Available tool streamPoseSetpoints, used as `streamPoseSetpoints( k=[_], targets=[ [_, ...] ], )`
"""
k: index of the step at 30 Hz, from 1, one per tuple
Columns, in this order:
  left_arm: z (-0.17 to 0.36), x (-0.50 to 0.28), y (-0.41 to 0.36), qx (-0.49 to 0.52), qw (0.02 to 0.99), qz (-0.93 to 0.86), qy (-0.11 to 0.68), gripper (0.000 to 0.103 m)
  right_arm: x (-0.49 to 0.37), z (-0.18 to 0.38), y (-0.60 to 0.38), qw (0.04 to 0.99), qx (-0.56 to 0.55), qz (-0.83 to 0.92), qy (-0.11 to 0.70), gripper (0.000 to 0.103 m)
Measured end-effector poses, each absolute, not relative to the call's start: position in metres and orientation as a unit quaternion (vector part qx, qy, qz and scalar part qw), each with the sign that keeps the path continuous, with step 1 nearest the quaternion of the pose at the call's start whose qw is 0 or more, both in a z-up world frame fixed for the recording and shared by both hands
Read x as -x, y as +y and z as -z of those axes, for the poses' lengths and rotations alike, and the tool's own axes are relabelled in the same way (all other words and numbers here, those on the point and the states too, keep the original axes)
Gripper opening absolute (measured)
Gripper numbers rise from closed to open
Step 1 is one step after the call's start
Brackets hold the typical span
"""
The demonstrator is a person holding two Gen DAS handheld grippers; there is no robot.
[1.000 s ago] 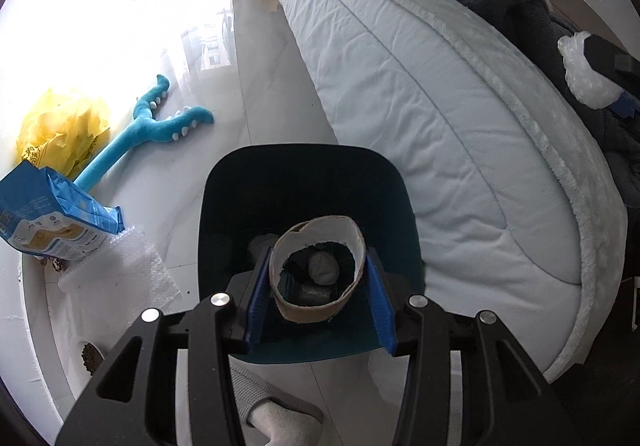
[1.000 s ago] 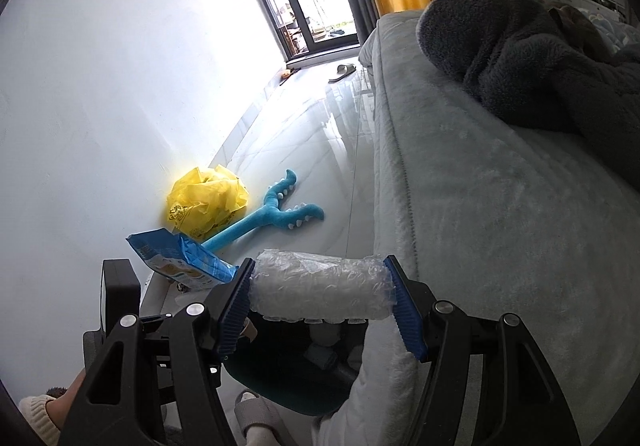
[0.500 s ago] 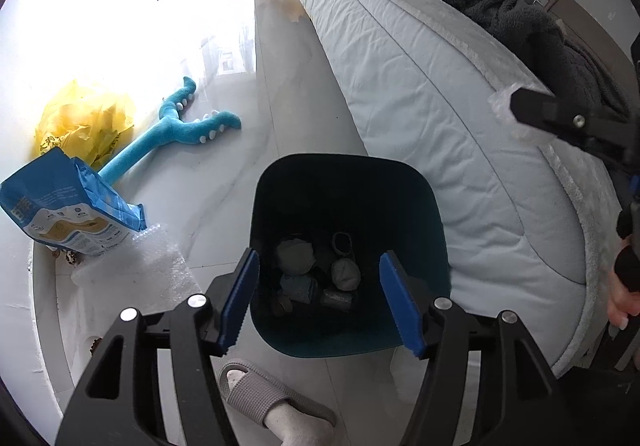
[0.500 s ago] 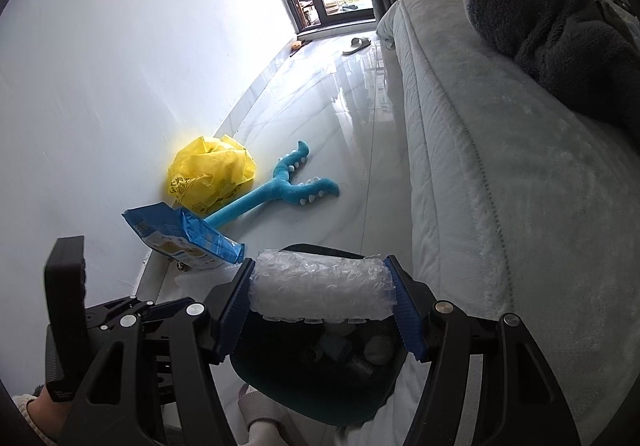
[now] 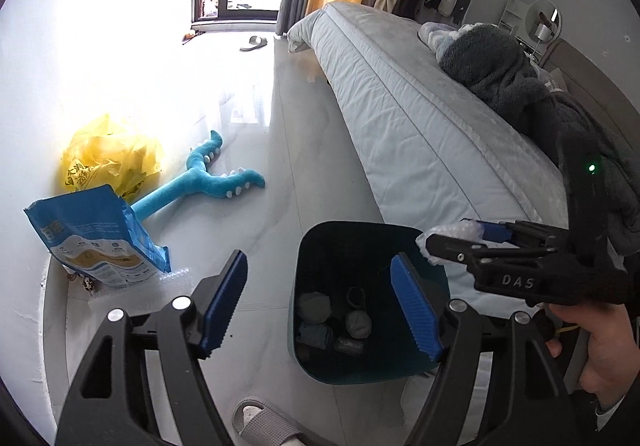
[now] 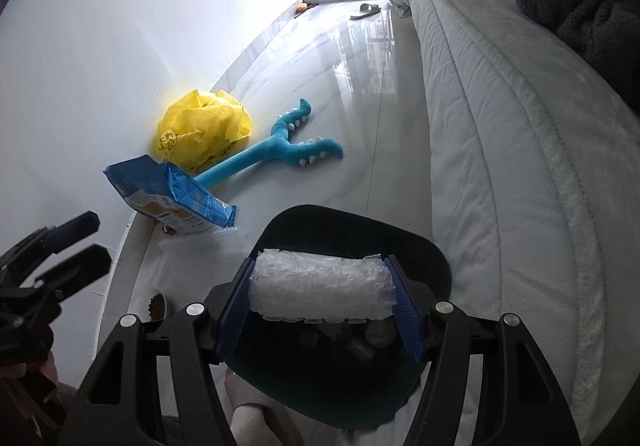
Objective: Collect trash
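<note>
Trash waits on the floor: a yellow bag (image 5: 108, 156) with unreadable print, and a blue packet (image 5: 98, 236) hiding some bubble wrap. Bin (image 6: 432, 250) contents are dim. Right gripper (image 6: 322, 288), marked "DAS", clamps a bubble-wrap roll (image 6: 320, 286) over the bin; left gripper (image 5: 316, 302) gapes wide, empty.

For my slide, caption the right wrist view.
Right claw holds bubble wrap roll above dark bin.

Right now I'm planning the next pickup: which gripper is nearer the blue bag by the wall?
Left. The left gripper hangs open just beside the blue bag; the right gripper holds bubble wrap over the bin.
</note>
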State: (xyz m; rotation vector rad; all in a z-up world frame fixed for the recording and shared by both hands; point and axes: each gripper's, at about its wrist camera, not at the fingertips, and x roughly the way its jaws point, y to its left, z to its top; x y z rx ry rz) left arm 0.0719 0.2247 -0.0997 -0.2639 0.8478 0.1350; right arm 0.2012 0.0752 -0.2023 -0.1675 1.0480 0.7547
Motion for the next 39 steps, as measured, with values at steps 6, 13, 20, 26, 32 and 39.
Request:
streamPoseSetpoints(
  k=[6,13,20,26,32,39],
  targets=[
    [0.087,-0.066,0.227,0.118,0.910,-0.072,0.391,0.072,-0.198,0.222,0.086,0.786,0.102,-0.345,0.503,0.065],
    [0.075,-0.064,0.225,0.116,0.917,-0.061,0.378,0.071,-0.193,0.242,0.090,0.771,0.128,-0.340,0.522,0.067],
    [0.050,-0.060,0.211,0.100,0.931,-0.060,0.345,0.072,-0.193,0.244,0.081,0.768,0.127,-0.334,0.532,0.077],
    [0.035,-0.058,0.195,0.069,0.943,-0.058,0.320,0.075,-0.190,0.223,0.074,0.780,0.118,-0.339,0.512,0.078],
    [0.017,-0.061,0.180,0.076,0.948,-0.047,0.304,0.078,-0.183,0.174,0.049,0.817,0.110,-0.340,0.452,0.082],
    [-0.009,-0.070,0.158,0.075,0.955,-0.039,0.283,0.088,-0.184,0.116,0.005,0.858,0.095,-0.323,0.388,0.086]
  ],
)
